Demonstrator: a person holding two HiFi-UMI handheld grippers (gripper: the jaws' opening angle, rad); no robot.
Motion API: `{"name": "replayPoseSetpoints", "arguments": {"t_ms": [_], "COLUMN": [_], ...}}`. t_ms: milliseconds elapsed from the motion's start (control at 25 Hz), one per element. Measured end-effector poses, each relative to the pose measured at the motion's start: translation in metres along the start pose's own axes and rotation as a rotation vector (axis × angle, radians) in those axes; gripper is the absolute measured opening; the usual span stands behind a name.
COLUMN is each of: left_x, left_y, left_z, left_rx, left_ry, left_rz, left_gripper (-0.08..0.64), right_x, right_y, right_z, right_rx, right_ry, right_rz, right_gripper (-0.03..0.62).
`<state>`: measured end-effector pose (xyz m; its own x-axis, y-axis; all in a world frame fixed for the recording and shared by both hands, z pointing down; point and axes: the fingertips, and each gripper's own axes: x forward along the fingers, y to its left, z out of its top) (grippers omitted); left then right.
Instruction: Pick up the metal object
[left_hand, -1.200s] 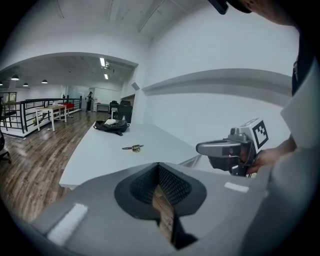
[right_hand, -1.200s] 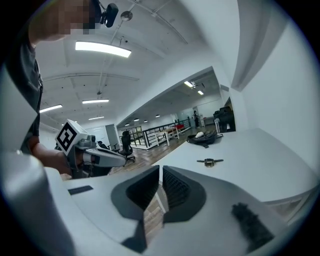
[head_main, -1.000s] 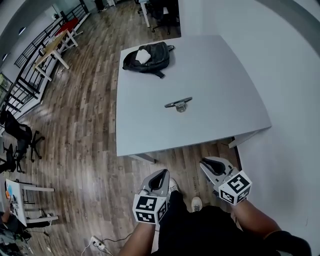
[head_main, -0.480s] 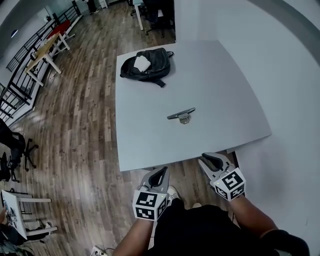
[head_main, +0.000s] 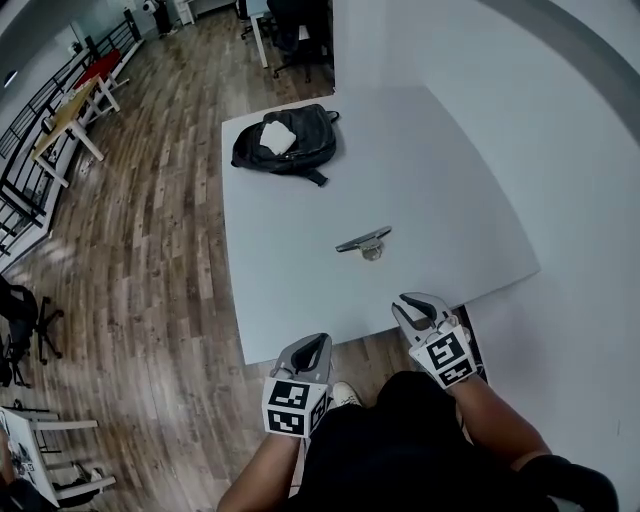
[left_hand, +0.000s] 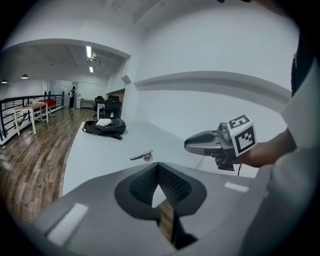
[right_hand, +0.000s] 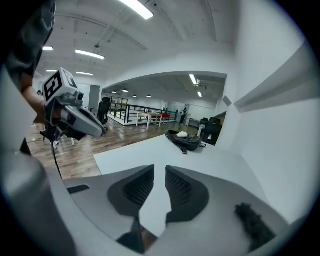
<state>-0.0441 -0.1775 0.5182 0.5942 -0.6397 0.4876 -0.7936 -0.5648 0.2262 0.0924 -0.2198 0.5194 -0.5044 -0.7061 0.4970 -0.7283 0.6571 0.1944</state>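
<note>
left gripper (head_main: 317, 343): jaws together. right gripper (head_main: 410, 305): jaws apart, just been opening, nothing between. metal object (head_main: 363, 243) lies mid-table (head_main: 290, 290), well apart from both.

Shiny metal object (head_main: 363, 243); seemingly matt table (head_main: 290, 270)

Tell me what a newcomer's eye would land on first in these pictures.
The white table fills the middle of the head view, with a black backpack at its far left corner and a small metal object alone near the middle. By its near edge hover the left gripper, jaws together, and the right gripper, whose jaws have just been opening with nothing between them. Each carries a black-and-white marker cube.
</note>
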Motion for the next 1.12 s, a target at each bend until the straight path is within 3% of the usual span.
{"name": "replayPoseSetpoints", "arguments": {"t_ms": [200,440,640,920,1120], "left_x": [0.006,0.021,0.031,0.065,0.082], "left_y": [0.003,0.021,0.040,0.050,0.054], "left_z": [0.007,0.011,0.008,-0.002,-0.006], "left_rx": [-0.005,-0.027,-0.083,-0.121,-0.141], "left_ry": [-0.008,-0.008,0.011,0.053,0.072], "left_rz": [-0.023,0.013,0.071,0.097,0.110], "left_gripper": [0.008,0.008,0.008,0.008,0.008], "right_x": [0.019,0.057,0.086,0.136,0.164], "right_y": [-0.013,-0.036,-0.046,-0.065,-0.074], "right_z": [-0.001,-0.009,-0.023,-0.045,-0.062], "right_rx": [-0.114,-0.269,-0.362,-0.422,-0.580], "right_ry": [0.062,0.128,0.177,0.221,0.274], "right_rz": [-0.027,-0.017,0.017,0.063,0.080], "right_gripper": [0.074,0.074,0.074,0.075,0.083]}}
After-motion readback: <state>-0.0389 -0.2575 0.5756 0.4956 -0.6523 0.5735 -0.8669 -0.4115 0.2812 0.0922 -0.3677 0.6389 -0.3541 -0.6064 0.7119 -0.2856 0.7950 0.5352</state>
